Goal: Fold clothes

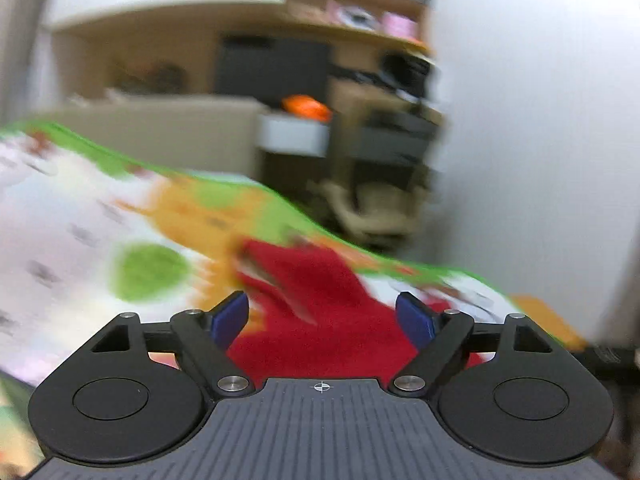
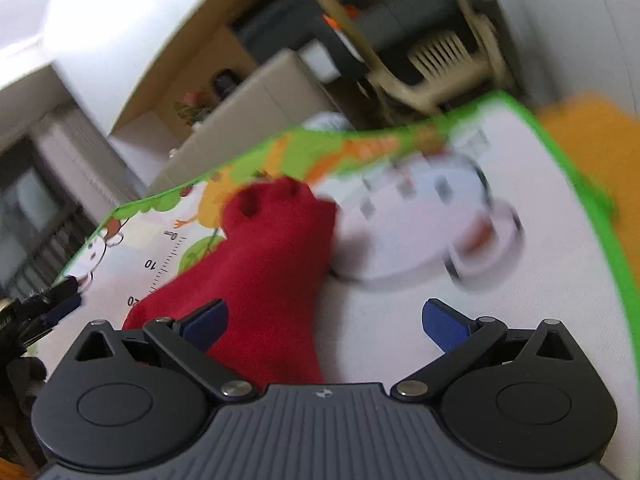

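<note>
A red garment (image 1: 316, 312) lies on a printed play mat (image 1: 80, 216), straight ahead of the left claw (image 1: 322, 318). In the left wrist view the cloth fills the gap between the two blue pads (image 1: 230, 320) and runs back under the claw's body, with a rumpled fold just beyond the tips. The left claw stands wide apart and grips nothing; whether the pads brush the cloth cannot be told, as the picture is smeared. The mat's green border slopes from upper left down to the right, so the left claw is rolled relative to the mat and aimed low across it toward a white wall (image 1: 540, 140) and blurred shelves (image 1: 360, 32) beyond.

In the right wrist view the same red garment (image 2: 264, 272) sits ahead and to the left of the right claw (image 2: 324, 322). Its near end passes by the left-hand pad (image 2: 206, 322) and under the claw's body, and the far end bunches up with a few dark hollows. The right-hand pad (image 2: 446, 326) is over bare mat (image 2: 400, 320), apart from the cloth. The right claw is also spread wide, holding nothing. It is tilted strongly, with the mat edge rising to the right, and points down at the mat.

At the left edge of this view, beside a printed ruler scale (image 2: 160, 268), the tip of the other claw (image 2: 60, 304) shows, near the garment's lower left end.
</note>
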Motion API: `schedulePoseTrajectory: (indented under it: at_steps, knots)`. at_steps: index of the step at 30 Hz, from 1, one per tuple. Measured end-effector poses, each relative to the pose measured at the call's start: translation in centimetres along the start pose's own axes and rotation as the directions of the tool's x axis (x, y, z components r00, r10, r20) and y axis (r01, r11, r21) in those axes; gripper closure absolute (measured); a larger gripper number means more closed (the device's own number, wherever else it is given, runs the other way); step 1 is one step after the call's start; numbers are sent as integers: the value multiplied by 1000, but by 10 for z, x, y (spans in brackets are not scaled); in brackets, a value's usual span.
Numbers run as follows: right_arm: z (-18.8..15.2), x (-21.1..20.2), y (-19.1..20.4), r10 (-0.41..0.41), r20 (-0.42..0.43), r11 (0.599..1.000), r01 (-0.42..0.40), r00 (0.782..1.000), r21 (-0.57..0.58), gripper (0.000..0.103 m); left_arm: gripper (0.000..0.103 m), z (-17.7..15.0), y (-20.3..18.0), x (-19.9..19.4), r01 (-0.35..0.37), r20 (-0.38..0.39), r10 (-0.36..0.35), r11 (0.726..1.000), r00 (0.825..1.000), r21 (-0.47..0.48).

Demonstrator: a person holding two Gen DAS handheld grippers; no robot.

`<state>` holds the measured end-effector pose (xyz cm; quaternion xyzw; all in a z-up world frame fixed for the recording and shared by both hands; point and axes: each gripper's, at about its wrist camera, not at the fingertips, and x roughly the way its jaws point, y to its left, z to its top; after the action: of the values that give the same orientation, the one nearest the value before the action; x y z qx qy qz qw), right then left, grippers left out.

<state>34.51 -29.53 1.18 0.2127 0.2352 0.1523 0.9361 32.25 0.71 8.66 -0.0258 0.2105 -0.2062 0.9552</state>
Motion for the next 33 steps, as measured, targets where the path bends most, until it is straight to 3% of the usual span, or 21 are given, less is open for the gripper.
schedulePoseTrajectory:
  at_steps: [3,5,9,10,12,16,18,21,23,25,27,29,31,33]
  knots:
    - [31,7,34,-4,35,987,9,999,-163,0,17,-30,5,34,18,-80,-21,999,997,-39]
    - [58,23,69,-14,49,950,29,999,-310,0,17,-54,19,51,12,-112,-25,993,993,-116]
    - [92,102,138,-88,-2,828,72,996,-556,1,10,-60,19,49,31,-92,-43,991,995,-127]
    - [95,128,153,-105,-27,797,68,994,-600,9,10,-60,17,48,22,-90,-33,993,995,-115]
    - [97,183,180,-148,-70,732,62,987,-678,20,10,-60,14,48,12,-84,-21,995,996,-100]
    - [86,290,219,-277,-66,591,116,959,-799,20,9,-58,19,46,33,-64,-42,991,997,-128]
    - [78,341,232,-351,-40,510,155,936,-846,20,9,-56,23,47,48,-57,-57,987,997,-151]
    - [59,403,231,-500,-7,383,213,866,-899,20,9,-57,25,45,61,-49,-70,985,996,-164]
    - [48,419,225,-556,106,216,267,824,-939,20,8,-58,28,44,76,-40,-85,980,996,-183]
    - [48,416,218,-552,274,45,356,788,-933,23,8,-58,32,44,89,-33,-98,975,995,-205]
    - [67,388,216,-491,428,-37,472,759,-881,24,8,-58,35,45,100,-25,-108,971,994,-218]
    - [98,340,221,-411,518,8,571,750,-821,24,7,-58,38,43,114,-15,-121,965,993,-236]
    - [121,273,230,-333,566,125,630,754,-766,23,7,-59,43,44,118,-12,-126,957,992,-264]
    - [130,195,239,-252,589,239,639,768,-731,20,7,-60,44,43,115,-10,-123,953,992,-279]
